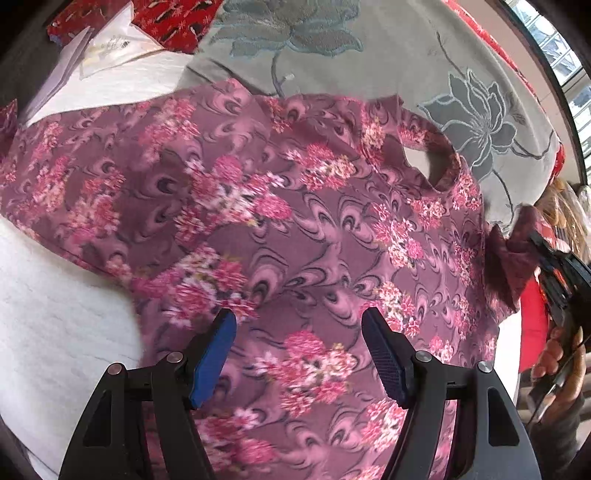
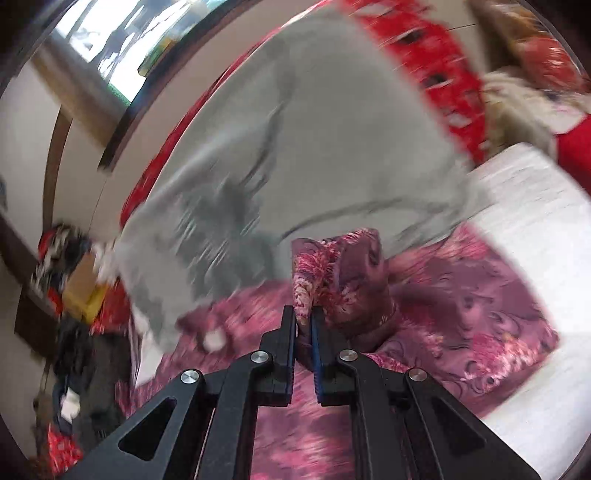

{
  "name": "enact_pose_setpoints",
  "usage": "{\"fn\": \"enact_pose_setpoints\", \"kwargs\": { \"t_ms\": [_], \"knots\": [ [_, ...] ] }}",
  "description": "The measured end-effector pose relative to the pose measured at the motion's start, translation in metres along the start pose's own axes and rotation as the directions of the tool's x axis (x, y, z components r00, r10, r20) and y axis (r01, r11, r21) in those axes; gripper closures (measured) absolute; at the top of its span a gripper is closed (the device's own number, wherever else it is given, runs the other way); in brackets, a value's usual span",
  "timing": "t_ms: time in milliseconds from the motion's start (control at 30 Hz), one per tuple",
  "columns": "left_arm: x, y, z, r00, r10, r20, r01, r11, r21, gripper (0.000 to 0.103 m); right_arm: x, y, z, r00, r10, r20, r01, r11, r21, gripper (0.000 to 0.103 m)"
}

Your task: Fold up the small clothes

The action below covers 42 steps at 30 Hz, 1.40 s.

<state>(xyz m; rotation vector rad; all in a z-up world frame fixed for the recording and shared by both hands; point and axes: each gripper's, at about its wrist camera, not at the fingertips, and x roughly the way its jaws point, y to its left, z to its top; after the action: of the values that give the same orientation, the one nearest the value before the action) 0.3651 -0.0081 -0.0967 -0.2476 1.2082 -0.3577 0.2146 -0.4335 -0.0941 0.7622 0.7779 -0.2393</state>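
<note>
A small pink and mauve floral top lies spread over a white bed cover, neck hole to the upper right. My left gripper hovers just above its lower middle, jaws wide apart with nothing between the blue pads. At the right edge of the left wrist view, my right gripper pulls up a corner of the top. In the right wrist view that gripper is shut on a bunched fold of the floral top, lifted off the rest of the garment. This view is blurred by motion.
A grey quilt with flower outlines lies behind the top, with red patterned fabric and white paper at the back left. A window is at the upper right. A heap of clothes and a box sits beside the bed.
</note>
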Motion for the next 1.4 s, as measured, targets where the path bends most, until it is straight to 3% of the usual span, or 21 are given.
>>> {"fn": "enact_pose_setpoints", "kwargs": {
  "t_ms": [200, 333, 467, 533, 633, 733, 800, 967, 1167, 1200, 1233, 1300, 1400],
  "knots": [
    [-0.023, 0.020, 0.002, 0.999, -0.013, 0.040, 0.012, 1.000, 0.012, 0.033, 0.050, 0.081, -0.048, 0.990, 0.063, -0.127, -0.077, 0.991, -0.110, 0.096],
    [-0.035, 0.033, 0.002, 0.998, -0.026, 0.063, 0.026, 1.000, 0.000, 0.033, 0.080, 0.129, -0.085, 0.968, 0.119, -0.221, -0.157, 0.974, -0.163, 0.099],
    [-0.031, 0.031, 0.001, 0.998, -0.059, 0.031, 0.060, 0.998, -0.026, 0.033, 0.106, 0.151, -0.127, 0.941, 0.071, -0.330, -0.145, 0.968, -0.204, 0.094],
    [-0.025, 0.021, 0.002, 0.997, -0.074, 0.018, 0.074, 0.997, -0.017, 0.033, 0.102, 0.146, -0.137, 0.941, 0.046, -0.336, -0.127, 0.967, -0.223, 0.094],
    [-0.011, -0.006, 0.008, 0.997, -0.077, -0.002, 0.077, 0.997, 0.016, 0.033, 0.071, 0.112, -0.129, 0.964, -0.005, -0.266, -0.055, 0.975, -0.214, 0.093],
    [0.013, -0.042, 0.019, 0.994, -0.100, -0.045, 0.102, 0.994, 0.038, 0.032, 0.041, 0.071, -0.119, 0.972, -0.106, -0.212, 0.061, 0.976, -0.211, 0.080],
    [0.032, -0.071, 0.029, 0.994, -0.092, -0.062, 0.096, 0.993, 0.063, 0.032, 0.021, 0.038, -0.114, 0.971, -0.124, -0.203, 0.089, 0.981, -0.172, 0.075],
    [0.074, -0.114, 0.055, 0.999, -0.016, -0.048, 0.020, 0.997, 0.073, 0.032, -0.002, -0.016, -0.121, 0.971, -0.088, -0.223, 0.067, 0.993, -0.099, 0.068],
    [0.105, -0.132, 0.073, 0.998, -0.029, -0.064, 0.032, 0.999, 0.038, 0.034, -0.008, -0.040, -0.137, 0.984, 0.044, -0.171, -0.053, 0.997, -0.051, 0.063],
    [0.109, -0.134, 0.076, 0.997, -0.035, -0.065, 0.037, 0.999, 0.037, 0.037, -0.009, -0.043, -0.139, 0.986, 0.056, -0.156, -0.064, 0.997, -0.046, 0.063],
    [0.110, -0.137, 0.076, 0.997, -0.046, -0.065, 0.048, 0.998, 0.038, 0.058, -0.009, -0.042, -0.142, 0.987, 0.064, -0.146, -0.072, 0.996, -0.047, 0.063],
    [0.111, -0.141, 0.075, 0.996, -0.052, -0.066, 0.056, 0.997, 0.058, 0.091, -0.011, -0.043, -0.145, 0.988, 0.080, -0.130, -0.087, 0.995, -0.046, 0.063],
    [0.094, -0.142, 0.071, 0.999, -0.052, -0.014, 0.053, 0.996, 0.066, 0.092, -0.016, -0.047, -0.146, 0.988, 0.090, -0.127, -0.096, 0.995, -0.041, 0.063]
  ]
}}
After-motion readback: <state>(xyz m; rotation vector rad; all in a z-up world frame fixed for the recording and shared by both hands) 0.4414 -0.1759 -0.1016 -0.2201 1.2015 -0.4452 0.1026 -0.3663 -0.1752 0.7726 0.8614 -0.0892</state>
